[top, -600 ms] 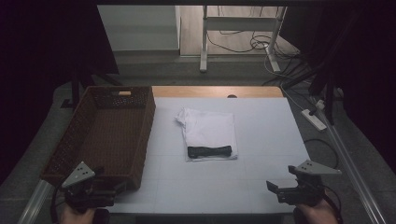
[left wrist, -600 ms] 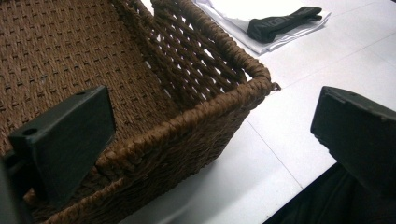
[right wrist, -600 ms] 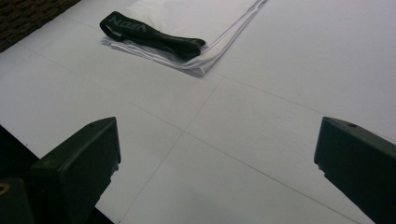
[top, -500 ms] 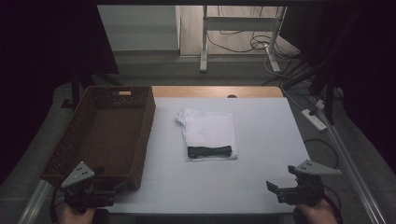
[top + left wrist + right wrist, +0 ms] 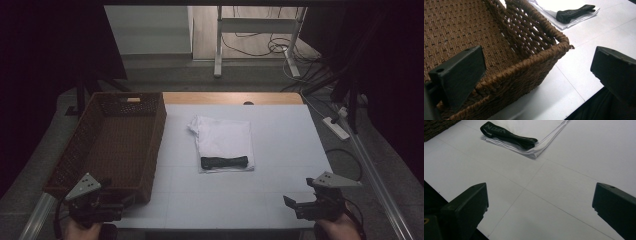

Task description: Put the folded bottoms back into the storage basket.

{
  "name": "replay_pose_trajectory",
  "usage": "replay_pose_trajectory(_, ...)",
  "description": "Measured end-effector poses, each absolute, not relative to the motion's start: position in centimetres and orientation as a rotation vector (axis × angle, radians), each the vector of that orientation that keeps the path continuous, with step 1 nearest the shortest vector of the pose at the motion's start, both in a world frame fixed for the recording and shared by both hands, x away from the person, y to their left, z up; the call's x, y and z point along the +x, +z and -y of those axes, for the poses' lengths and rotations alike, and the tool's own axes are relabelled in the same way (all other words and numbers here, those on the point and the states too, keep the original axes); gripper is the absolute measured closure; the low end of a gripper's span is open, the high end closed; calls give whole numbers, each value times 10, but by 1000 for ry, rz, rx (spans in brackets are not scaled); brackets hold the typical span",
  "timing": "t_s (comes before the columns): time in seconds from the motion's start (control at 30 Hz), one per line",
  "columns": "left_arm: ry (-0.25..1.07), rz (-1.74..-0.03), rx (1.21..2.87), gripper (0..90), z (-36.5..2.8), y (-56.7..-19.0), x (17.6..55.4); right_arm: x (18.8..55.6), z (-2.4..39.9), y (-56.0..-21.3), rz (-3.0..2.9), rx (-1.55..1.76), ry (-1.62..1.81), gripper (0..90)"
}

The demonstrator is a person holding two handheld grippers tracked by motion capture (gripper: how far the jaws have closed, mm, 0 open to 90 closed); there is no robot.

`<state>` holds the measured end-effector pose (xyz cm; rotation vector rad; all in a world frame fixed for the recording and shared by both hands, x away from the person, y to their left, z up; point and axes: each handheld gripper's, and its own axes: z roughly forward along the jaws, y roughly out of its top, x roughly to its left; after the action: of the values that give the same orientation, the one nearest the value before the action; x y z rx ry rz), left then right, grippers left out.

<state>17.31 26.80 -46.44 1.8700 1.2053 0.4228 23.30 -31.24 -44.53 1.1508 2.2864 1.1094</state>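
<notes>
left gripper (image 5: pixel 536 72) straddles basket (image 5: pixel 529 60) corner; high view hides this.

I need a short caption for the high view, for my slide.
Two open grippers, left gripper and right gripper, wait near a wicker basket and folded white cloth with a black band.

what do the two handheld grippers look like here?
Both the left gripper and right gripper are black, each topped with a grey three-cornered plate. Their jaws are flat, black, blocky slabs with a small hole near the tip. A dark cable trails from each.
</notes>
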Motion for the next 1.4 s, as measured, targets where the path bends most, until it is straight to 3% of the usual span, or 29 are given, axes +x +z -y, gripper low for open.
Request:
replay_pose_trajectory(0.93,412,-1150,1865,0,-267,-458,176,229,304,-446,-2331,1046,1049,12)
replay_pose_trajectory(1.4,344,-1066,1904,0,-255,-454,186,228,304,-445,-2319,1043,1055,12)
